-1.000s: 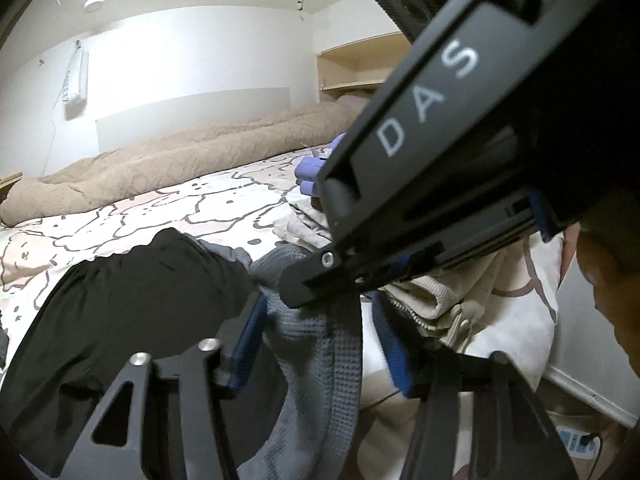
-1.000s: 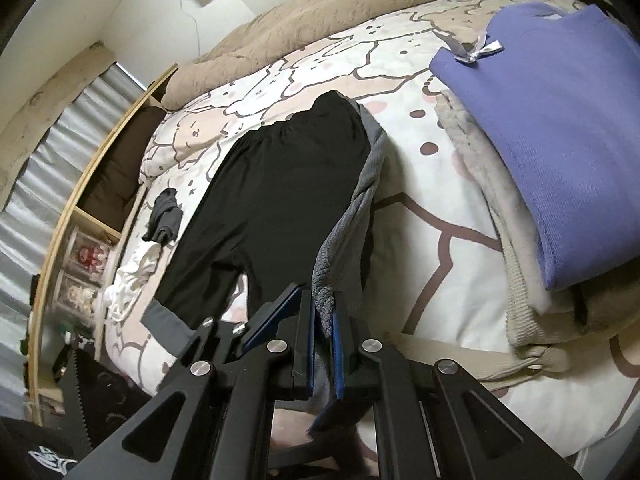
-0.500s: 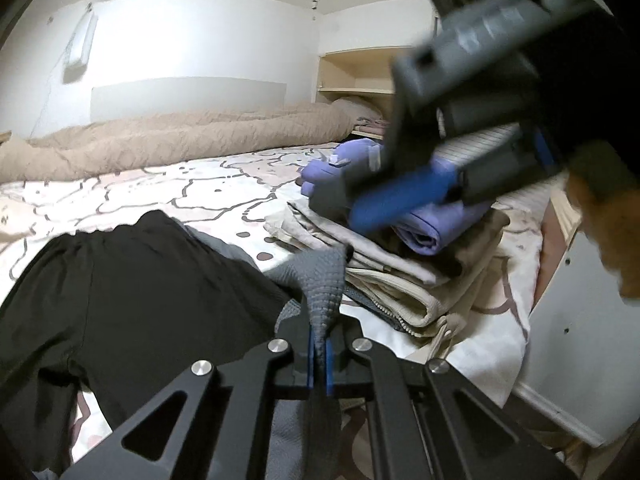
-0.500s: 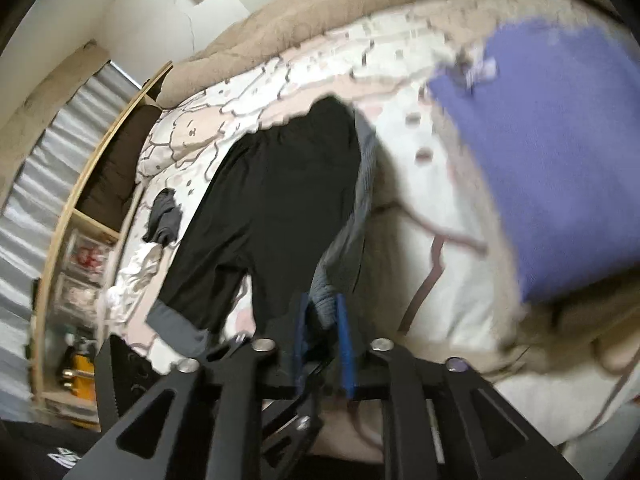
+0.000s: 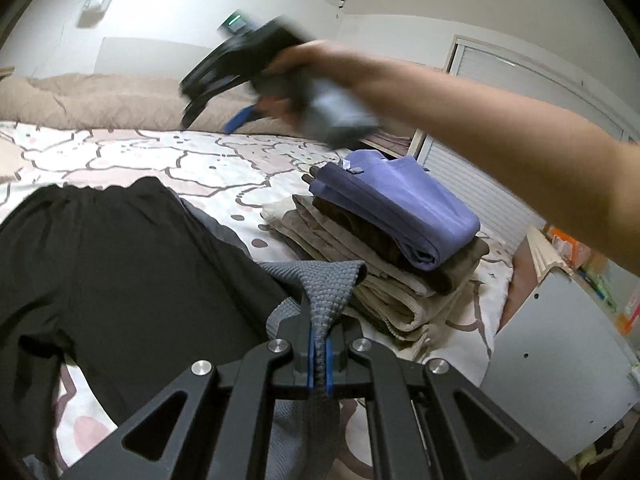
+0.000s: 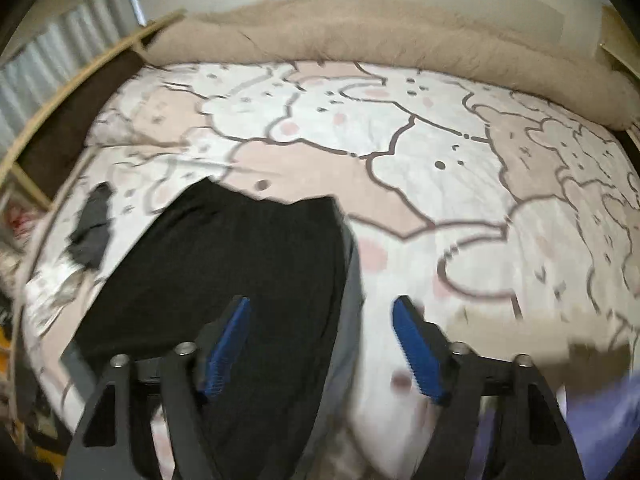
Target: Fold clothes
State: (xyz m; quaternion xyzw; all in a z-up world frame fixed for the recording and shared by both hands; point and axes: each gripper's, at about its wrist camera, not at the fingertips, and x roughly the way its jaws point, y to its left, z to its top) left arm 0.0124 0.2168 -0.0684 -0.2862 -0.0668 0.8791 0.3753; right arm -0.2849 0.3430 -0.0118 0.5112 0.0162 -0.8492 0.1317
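Broadly across both views: bed (image 6: 440, 184) under a cartoon-animal sheet in pink and white, with a long beige duvet (image 6: 400, 36) bunched along the far edge. Spread flat on the near left of the sheet, black shorts (image 5: 120, 272), waistband toward the far side, 1 leg running off the near edge. Lying under the shorts' right side, grey waffle-knit garment (image 5: 332, 284), a strip of it showing along the shorts' right edge in the right wrist view. Right of both, near the bed's right edge, stack of folded clothes (image 5: 384, 264): beige and brown layers below, folded purple top (image 5: 400, 208) uppermost. Beyond the bed on the right, white cabinet (image 5: 560, 352) and slatted white doors.

Near centre of the left wrist view, left gripper (image 5: 318, 364) pinched tight on a bunched corner of the grey waffle-knit garment, fabric sticking up between the 2 blue pads and lifted clear of the sheet. Above the bed in that view, a bare forearm reaching leftward with the right gripper (image 6: 322, 344), blurred. In its own view, right gripper spread wide, nothing between the blue pads (image 6: 226, 346), hanging over the right edge of the shorts and the grey strip. Far left on the sheet, small dark item (image 6: 92, 232), too blurred to identify.
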